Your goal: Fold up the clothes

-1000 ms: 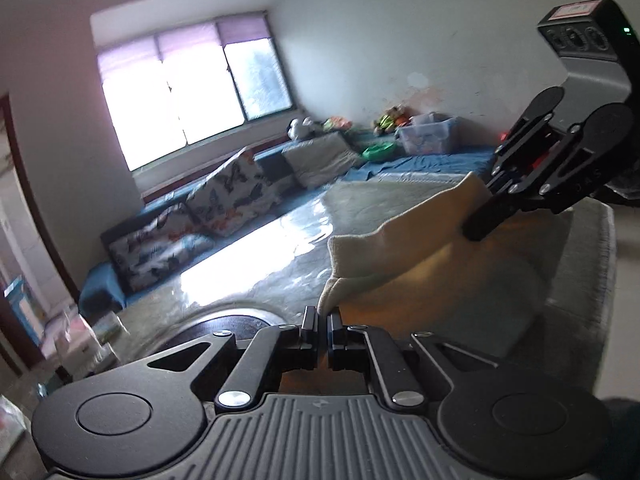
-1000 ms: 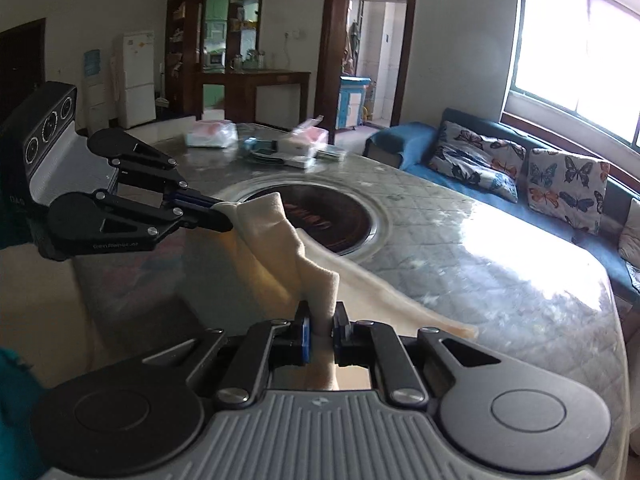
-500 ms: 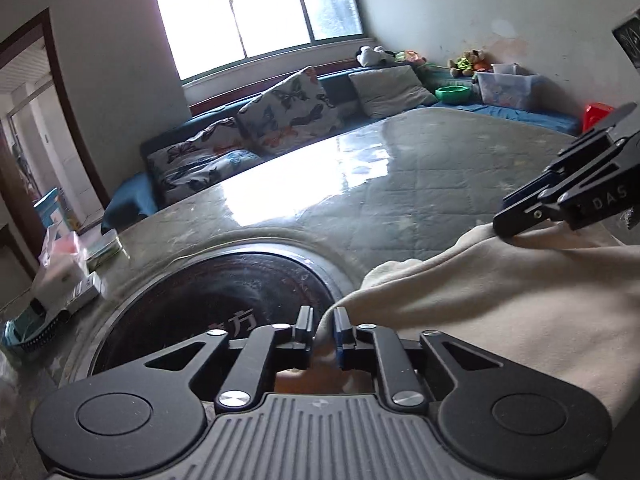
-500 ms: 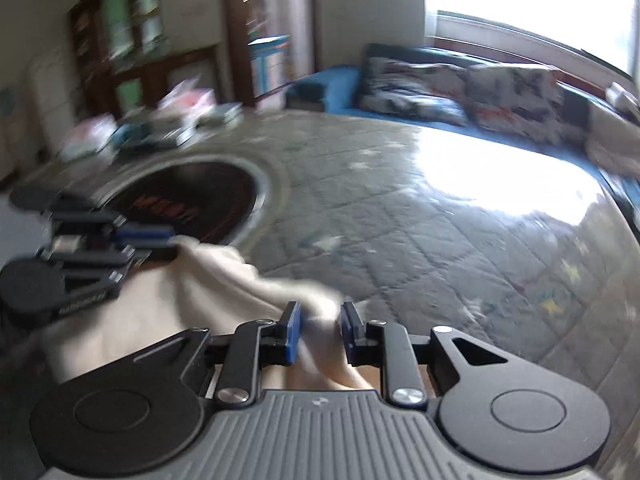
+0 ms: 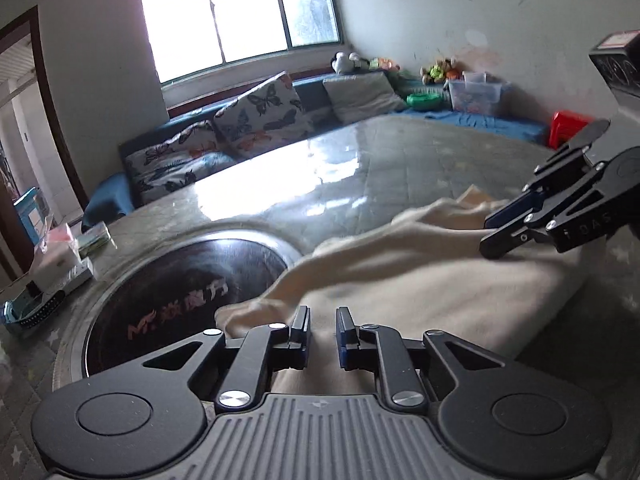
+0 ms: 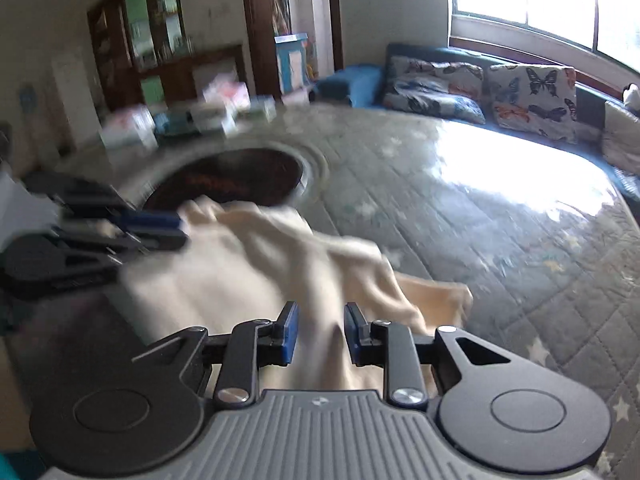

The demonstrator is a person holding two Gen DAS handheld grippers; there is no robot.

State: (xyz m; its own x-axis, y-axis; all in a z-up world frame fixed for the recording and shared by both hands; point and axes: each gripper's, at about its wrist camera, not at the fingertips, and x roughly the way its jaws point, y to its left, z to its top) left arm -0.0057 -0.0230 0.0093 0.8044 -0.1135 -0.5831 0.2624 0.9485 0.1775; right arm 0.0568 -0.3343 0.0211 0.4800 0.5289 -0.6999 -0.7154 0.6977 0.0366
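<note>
Nearest, the left gripper (image 5: 322, 332) stands with its jaws parted above the cream cloth (image 5: 420, 280), gripping nothing. The right gripper (image 6: 318, 334) is likewise spread wide, cloth lying loose between its fingers. The cloth sits bunched on the table (image 6: 500, 240), its far fold touching the rim of the dark round inset (image 5: 180, 292). Beyond it the tabletop runs bare toward the sofa (image 5: 208, 156). Only the right view shows the blurred boxes (image 6: 172, 124) at the table's far edge.
</note>
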